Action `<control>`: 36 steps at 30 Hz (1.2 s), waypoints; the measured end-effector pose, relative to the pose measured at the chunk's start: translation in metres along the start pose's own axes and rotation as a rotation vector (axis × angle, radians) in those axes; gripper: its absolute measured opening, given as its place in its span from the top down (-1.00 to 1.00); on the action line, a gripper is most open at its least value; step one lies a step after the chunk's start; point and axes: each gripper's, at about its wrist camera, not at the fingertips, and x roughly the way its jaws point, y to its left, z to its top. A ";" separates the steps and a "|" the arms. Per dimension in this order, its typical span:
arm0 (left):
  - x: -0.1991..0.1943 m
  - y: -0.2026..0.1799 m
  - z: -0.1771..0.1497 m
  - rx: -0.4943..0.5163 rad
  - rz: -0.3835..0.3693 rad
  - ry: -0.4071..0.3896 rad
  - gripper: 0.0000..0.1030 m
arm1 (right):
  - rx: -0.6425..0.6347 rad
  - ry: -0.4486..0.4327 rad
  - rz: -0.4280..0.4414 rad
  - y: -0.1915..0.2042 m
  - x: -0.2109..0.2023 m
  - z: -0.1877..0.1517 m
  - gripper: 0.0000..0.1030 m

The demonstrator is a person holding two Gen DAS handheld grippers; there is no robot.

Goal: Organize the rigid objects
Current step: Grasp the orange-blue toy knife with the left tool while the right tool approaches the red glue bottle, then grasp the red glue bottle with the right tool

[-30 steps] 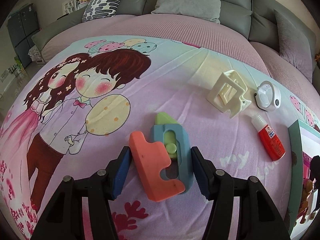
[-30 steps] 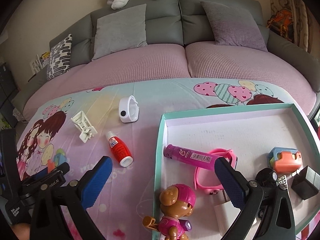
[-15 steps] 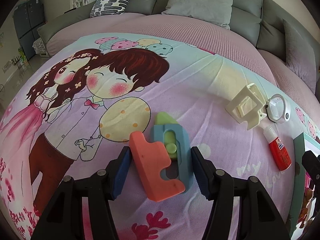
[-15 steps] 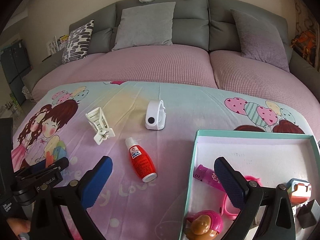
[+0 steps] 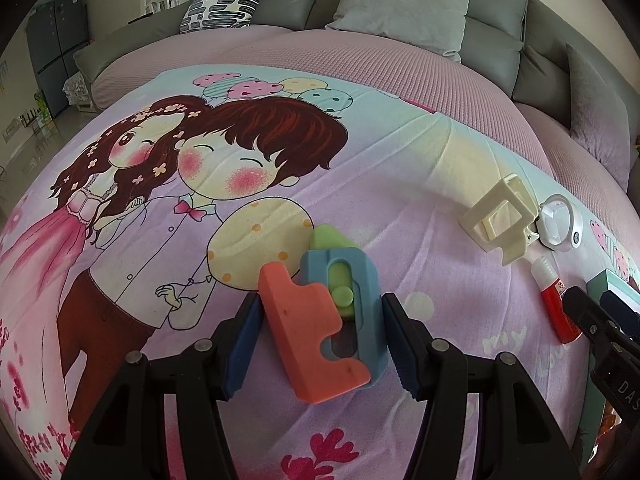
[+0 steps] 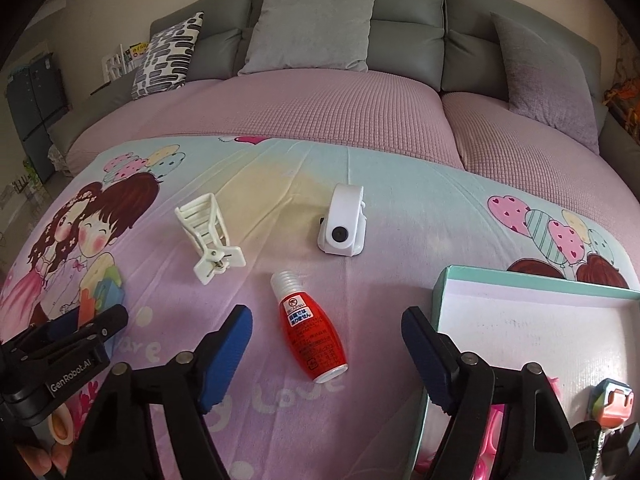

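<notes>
The left tongs (image 5: 320, 344) pinched a foam toy (image 5: 326, 320) of coral, blue and green pieces, both blue pads pressed against its sides, over the cartoon-printed sheet (image 5: 400, 184) that covered the bed. On the body of that tool, seen from the right camera, white letters read "GenRobot.AI". The right tongs (image 6: 326, 354) stood spread wide, gripping nothing, with the red bottle (image 6: 310, 328) lying on its side between the two pads and touching neither. Its white label carried a red prohibition mark and several lines of red characters too small to read; its ribbed clear neck pointed away toward the sofa and its white base toward the camera. Printed on the sheet around it were pale words — "Love" under the bottle, "my" in the left view. Beyond the bottle lay a cream plastic clip (image 6: 208, 236) and, to its right, a white device (image 6: 342, 224) with a dark round button, the three well apart from one another, with open sheet between them. The teal-rimmed box (image 6: 532, 284) sat at the right, its near corner just beside the right pad; a coral-and-blue toy (image 6: 614, 398) and something pink showed inside at the lower edge, partly hidden by the tool. Grey cushions (image 6: 308, 28) lined the sofa behind the bed.
</notes>
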 end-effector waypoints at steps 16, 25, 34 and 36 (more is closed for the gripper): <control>0.001 -0.003 0.000 0.022 0.019 -0.003 -0.20 | -0.007 0.070 0.001 0.011 0.017 -0.007 0.18; -0.002 -0.013 -0.001 0.054 -0.042 -0.007 -0.19 | 0.032 0.067 0.015 0.014 0.007 -0.017 0.34; -0.008 -0.030 -0.002 0.072 -0.168 -0.003 -0.19 | 0.167 0.004 0.053 -0.001 -0.026 -0.034 0.37; -0.011 -0.035 -0.003 0.084 -0.176 -0.007 -0.19 | 0.181 -0.007 0.044 -0.006 -0.034 -0.036 0.38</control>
